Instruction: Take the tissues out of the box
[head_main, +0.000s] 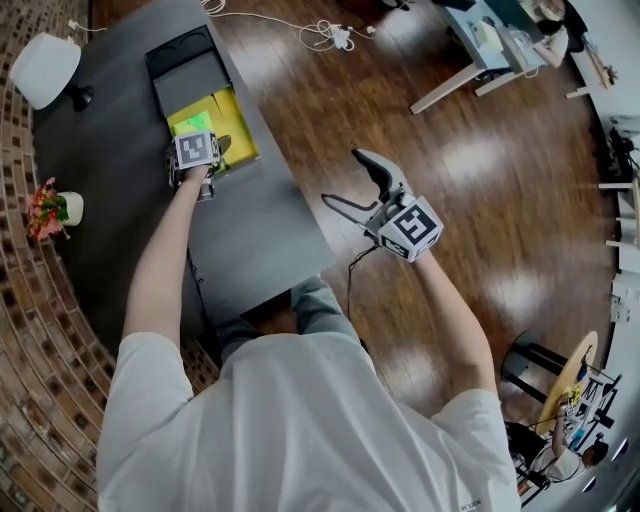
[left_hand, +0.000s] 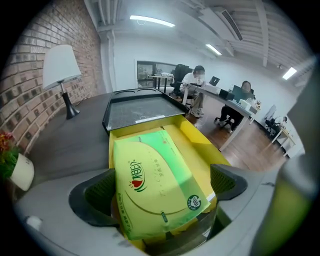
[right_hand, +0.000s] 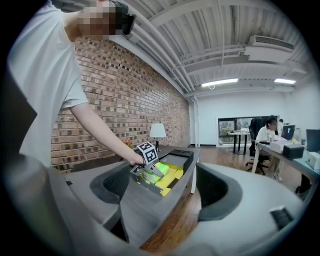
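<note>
Left hand-held gripper (left_hand: 162, 184) clasps tissue pack (left_hand: 152, 175) — lamp (left_hand: 61, 69) beyond.

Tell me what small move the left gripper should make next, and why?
Probably raise the left gripper a little, straight up. The green tissue pack appears clamped between its jaws and tilted, with its far end not yet out of the yellow box.

**Head view:** taken from above the person, facing steeply down; the table (head_main: 110, 150) crosses the upper left of the frame.

**Left gripper view:** low and very near, with the tissue pack (left_hand: 155, 185) filling the lower centre. It faces along the table toward the lamp (left_hand: 61, 67) at upper left.

**Right gripper view:** farther back, off the table's edge and roughly level.

All three views share the yellow box (right_hand: 167, 181), the lamp and the table.
</note>
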